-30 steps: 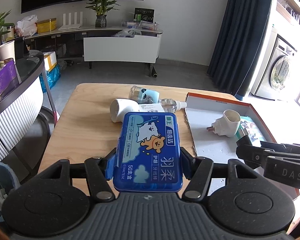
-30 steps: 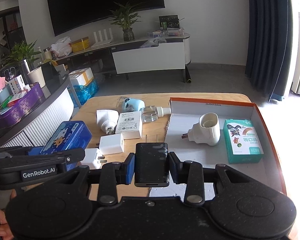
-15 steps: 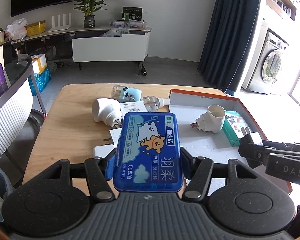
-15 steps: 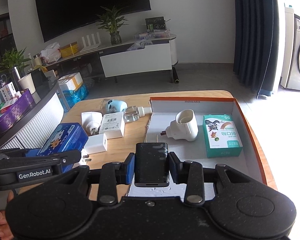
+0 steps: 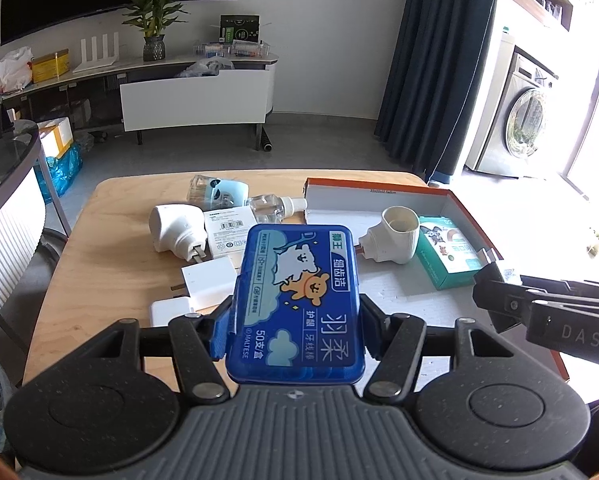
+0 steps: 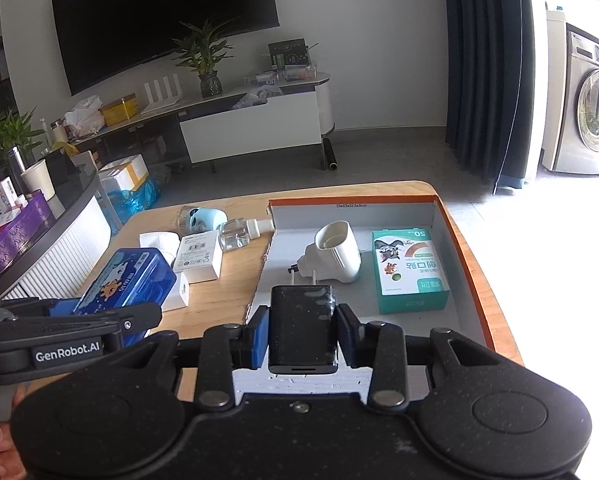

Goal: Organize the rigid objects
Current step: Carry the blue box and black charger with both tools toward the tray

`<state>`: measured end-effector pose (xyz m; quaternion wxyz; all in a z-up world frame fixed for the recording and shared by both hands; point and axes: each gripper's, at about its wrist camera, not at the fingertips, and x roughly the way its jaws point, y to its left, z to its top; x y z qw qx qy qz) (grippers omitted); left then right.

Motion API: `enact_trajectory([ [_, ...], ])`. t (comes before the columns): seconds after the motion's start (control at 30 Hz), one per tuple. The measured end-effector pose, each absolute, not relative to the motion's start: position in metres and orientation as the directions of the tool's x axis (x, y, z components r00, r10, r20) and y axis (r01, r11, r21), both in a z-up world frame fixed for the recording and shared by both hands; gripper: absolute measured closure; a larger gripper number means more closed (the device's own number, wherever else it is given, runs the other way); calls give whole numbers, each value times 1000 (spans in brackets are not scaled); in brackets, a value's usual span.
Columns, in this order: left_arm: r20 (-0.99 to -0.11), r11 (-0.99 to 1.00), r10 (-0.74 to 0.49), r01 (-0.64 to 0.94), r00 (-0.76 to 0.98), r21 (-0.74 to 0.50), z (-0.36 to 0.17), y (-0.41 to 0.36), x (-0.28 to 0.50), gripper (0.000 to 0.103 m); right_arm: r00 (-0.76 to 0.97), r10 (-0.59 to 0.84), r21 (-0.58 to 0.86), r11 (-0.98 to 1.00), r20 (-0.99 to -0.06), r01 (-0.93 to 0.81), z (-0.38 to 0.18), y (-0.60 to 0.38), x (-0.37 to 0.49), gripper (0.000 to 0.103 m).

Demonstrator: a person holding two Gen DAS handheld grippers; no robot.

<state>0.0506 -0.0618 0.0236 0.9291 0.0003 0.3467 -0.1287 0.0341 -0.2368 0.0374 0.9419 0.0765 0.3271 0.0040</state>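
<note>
My left gripper (image 5: 295,330) is shut on a blue floss-pick box (image 5: 299,292), held flat above the near part of the wooden table (image 5: 99,260). My right gripper (image 6: 302,334) is shut on a black plug adapter (image 6: 302,320), held over the near edge of the orange-rimmed cardboard tray (image 6: 355,200). In that tray (image 5: 379,190) lie a white plug-in device (image 6: 335,256) and a green plaster box (image 6: 409,268). Each gripper shows in the other's view: the right gripper (image 5: 539,312) at the right edge, the left gripper (image 6: 79,332) at the left with the blue box (image 6: 127,280).
Left of the tray lie a white plug-in device (image 5: 175,228), a white labelled box (image 5: 227,232), two white adapters (image 5: 209,280), a clear bottle (image 5: 271,208) and a pale blue device (image 5: 219,194). A curved counter (image 6: 59,240) stands to the left.
Both grippers have drifted right across the table, each still holding its thing. The tray and the loose items now sit further left in both views.
</note>
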Motion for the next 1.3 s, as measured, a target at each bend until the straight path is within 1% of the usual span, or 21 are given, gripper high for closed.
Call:
enact_trajectory([
  [1.3,-659,941,-299,329,690,-82,17,-106,53,41,798,-2,178,974,-602,137,35,-267,26,59],
])
